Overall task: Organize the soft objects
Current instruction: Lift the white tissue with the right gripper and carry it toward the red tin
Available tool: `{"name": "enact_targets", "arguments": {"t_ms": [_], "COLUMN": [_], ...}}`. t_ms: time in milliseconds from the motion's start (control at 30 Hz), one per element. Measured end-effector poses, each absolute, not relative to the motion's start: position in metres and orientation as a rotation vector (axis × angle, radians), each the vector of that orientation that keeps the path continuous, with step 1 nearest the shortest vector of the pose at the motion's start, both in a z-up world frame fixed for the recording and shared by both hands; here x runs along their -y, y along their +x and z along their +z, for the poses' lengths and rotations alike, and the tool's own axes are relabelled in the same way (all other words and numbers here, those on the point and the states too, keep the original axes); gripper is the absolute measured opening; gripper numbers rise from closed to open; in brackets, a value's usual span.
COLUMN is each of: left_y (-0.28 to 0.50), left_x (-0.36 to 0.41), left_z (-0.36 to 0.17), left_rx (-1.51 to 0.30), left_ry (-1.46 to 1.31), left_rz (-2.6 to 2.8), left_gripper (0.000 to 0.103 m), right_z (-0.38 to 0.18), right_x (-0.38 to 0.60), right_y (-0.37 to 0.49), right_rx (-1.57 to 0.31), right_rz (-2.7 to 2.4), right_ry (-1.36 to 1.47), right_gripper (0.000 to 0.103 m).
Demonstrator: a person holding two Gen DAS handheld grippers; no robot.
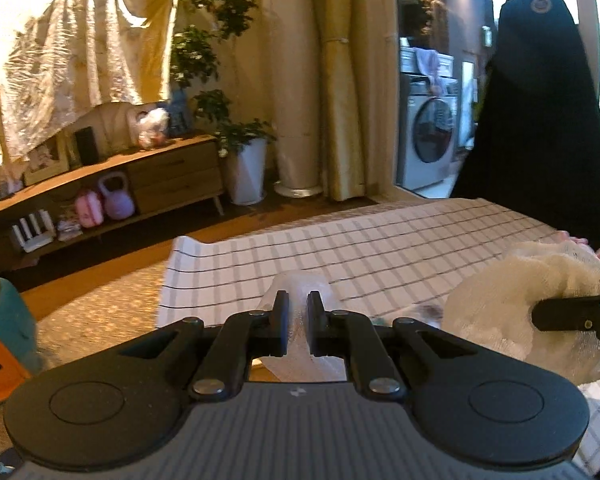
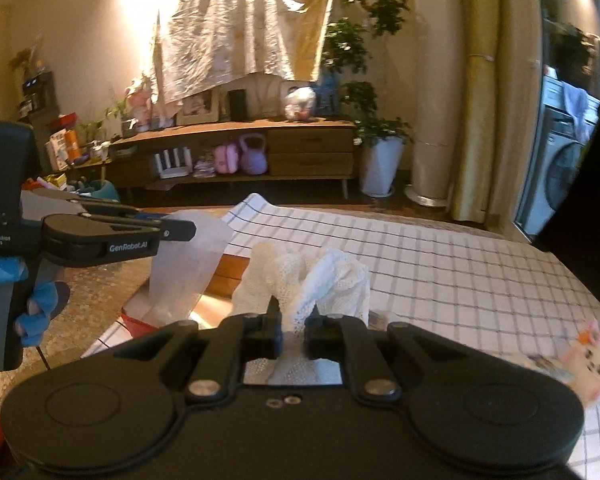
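1. The left gripper (image 1: 298,312) has its black jaws drawn narrow, pinching a fold of thin, translucent white plastic bag (image 1: 300,284) between the pads.
2. In the right wrist view the same bag (image 2: 184,264) hangs as a pale, open-mouthed sack below the left gripper (image 2: 180,231), off the left edge of the table.
3. The right gripper (image 2: 292,320) is likewise closed to a narrow gap, clamped on a bunched white mesh-knit cloth (image 2: 320,280) that rises in soft folds above its fingertips.
4. Seen from the left wrist camera, that cloth (image 1: 512,296) shows as a cream, fluffy bundle at the right, just beside the left gripper, with a black finger of the right gripper (image 1: 568,314) across it.
5. Both bundles are held above a white tablecloth with a dark grid pattern (image 2: 440,264), which covers the table.
6. A small pink-and-white plush toy (image 2: 588,360) lies blurred on the cloth at the right edge.
7. A hand in a blue glove (image 2: 36,312) grips the left gripper's handle.
8. Behind stand a long wooden sideboard (image 2: 312,148) and a potted green plant in a white pot (image 2: 380,160).
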State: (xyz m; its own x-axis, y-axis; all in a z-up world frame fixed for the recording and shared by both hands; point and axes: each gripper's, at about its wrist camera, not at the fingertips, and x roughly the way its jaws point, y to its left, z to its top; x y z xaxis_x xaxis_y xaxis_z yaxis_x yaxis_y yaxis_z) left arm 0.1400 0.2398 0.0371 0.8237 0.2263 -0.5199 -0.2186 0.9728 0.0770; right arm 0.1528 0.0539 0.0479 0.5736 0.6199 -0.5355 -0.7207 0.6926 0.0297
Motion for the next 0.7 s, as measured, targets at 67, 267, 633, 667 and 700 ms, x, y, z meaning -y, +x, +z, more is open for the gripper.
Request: {"name": "enact_targets", "arguments": {"t_ms": [67, 267, 633, 667, 700], "left_y": [0.141, 0.153, 0.19, 0.193, 0.195], "left_x": [-0.25, -0.276, -0.306, -0.307, -0.308], "left_z": [0.037, 0.032, 0.013, 0.009, 0.005], "left_rx": [-0.551, -0.531, -0.503, -0.516, -0.529], "left_ry": [0.031, 0.12, 0.178, 0.176, 0.173], "left_rz": [0.269, 0.37, 0.431, 0.419, 0.407], "left_gripper": [0.009, 0.009, 0.009, 0.009, 0.009], "right_z": [0.047, 0.042, 0.017, 0.013, 0.009], "right_x": [-0.071, -0.112, -0.169, -0.172, -0.175], "right_y": [0.156, 0.161, 0.177, 0.179, 0.181], "right_rx": [-0.554, -0.576, -0.606, -0.615, -0.623], "right_rz": [0.811, 0.859, 0.878, 0.883, 0.88], "right_ry": [-0.208, -0.231, -0.285, -0.288, -0.295], "right_gripper": [0.009, 0.009, 0.009, 0.009, 0.009]}}
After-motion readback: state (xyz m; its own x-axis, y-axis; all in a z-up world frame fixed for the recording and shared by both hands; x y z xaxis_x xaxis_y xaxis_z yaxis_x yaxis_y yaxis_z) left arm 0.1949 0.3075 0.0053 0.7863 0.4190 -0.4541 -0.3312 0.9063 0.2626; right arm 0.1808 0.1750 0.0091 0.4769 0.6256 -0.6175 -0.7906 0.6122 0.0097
